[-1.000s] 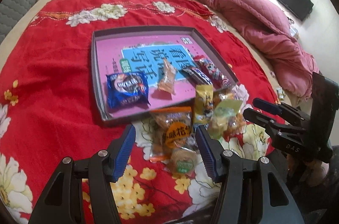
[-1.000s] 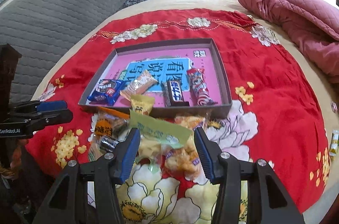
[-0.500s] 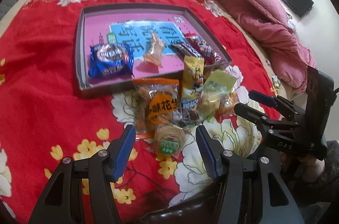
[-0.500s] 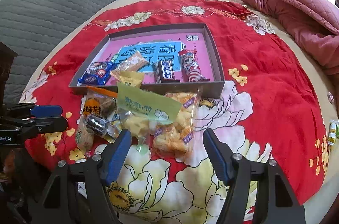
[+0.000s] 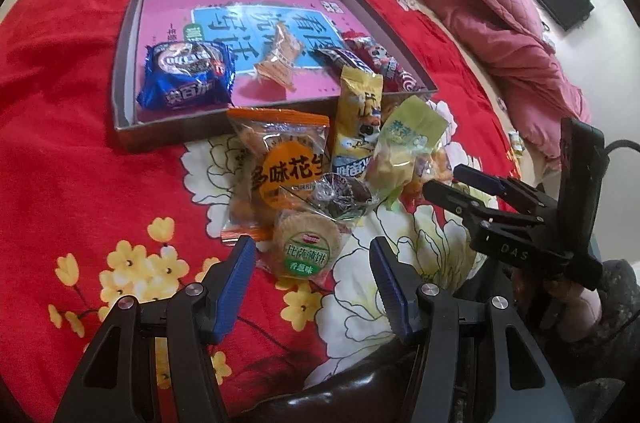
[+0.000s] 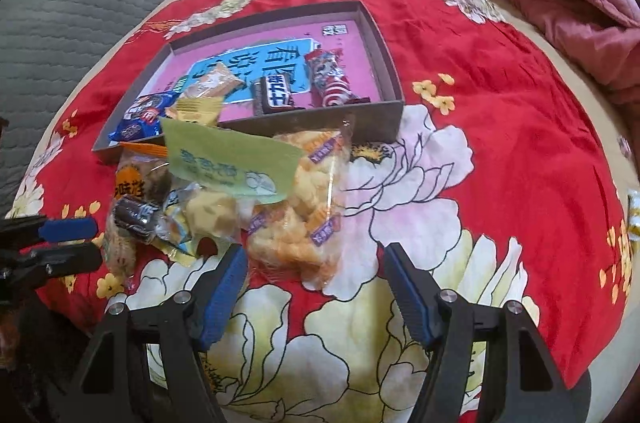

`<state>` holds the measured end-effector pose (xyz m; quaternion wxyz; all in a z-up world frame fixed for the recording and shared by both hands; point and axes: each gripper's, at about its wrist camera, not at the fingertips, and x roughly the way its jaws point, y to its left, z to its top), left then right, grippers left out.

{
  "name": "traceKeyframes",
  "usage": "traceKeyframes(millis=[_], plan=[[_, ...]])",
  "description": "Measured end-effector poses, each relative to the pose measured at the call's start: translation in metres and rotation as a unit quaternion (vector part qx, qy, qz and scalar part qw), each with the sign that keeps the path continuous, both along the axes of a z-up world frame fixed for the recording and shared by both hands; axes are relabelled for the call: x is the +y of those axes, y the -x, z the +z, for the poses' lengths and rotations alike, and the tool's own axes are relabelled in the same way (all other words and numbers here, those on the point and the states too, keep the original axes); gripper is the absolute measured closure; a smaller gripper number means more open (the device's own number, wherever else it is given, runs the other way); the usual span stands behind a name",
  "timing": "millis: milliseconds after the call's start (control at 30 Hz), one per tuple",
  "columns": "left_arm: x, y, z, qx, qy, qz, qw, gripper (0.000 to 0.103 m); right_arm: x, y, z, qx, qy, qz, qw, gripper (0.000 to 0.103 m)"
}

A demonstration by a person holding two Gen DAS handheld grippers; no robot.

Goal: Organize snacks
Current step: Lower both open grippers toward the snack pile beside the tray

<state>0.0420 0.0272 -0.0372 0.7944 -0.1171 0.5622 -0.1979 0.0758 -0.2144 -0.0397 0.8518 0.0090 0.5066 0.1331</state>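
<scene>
Snacks are split between two places — four already lie in the shallow tray (image 5: 127,71), and a loose heap sits on the red floral bedspread (image 5: 80,183) just in front of its near wall. Inside the tray, from left to right, a blue cookie pack (image 5: 187,76), a small orange wrapped piece (image 5: 280,57), a dark chocolate bar (image 6: 274,95) and a red-and-white bar (image 6: 330,79) are laid in a row; most of the tray floor behind them is bare. In the heap, an orange peanut packet (image 5: 280,163) lies at the left, with a round biscuit pack (image 5: 306,249) in front of it; a yellow sachet (image 5: 358,115) leans against the tray wall; a green-headed clear bag (image 6: 228,163) and a bag of orange puffs (image 6: 308,207) are at the right.

The left gripper (image 5: 312,283) is held wide, empty, just short of the round biscuit pack; the right gripper (image 6: 316,287) is likewise spread wide and empty, its fingers either side of the near edge of the puffs bag.

The sorting is judged partly done, and a fresh pick from the heap appears to be in hand. A clean grasp would call for a short advance and a closing on one packet only; the overlapping, crinkly wrappers could drag neighbours along.
</scene>
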Motion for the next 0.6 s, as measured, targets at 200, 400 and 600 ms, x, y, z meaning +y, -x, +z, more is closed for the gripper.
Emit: traceKeyframes(millis=[200, 400, 600], plan=[[-0.001, -0.004, -0.009, 0.011, 0.004, 0.001, 0.9999, 0.042, 0.007, -0.001, -0.003, 0.001, 0.007, 0.009, 1.000, 0.033], [0.003, -0.006, -0.015, 0.020, 0.013, 0.005, 0.9997, 0.042, 0.011, -0.005, -0.004, -0.007, 0.012, 0.008, 1.000, 0.033], [-0.003, -0.007, -0.017, 0.018, 0.008, 0.000, 0.9998, 0.042, 0.015, -0.010, -0.007, -0.009, 0.016, 0.003, 1.000, 0.033]])
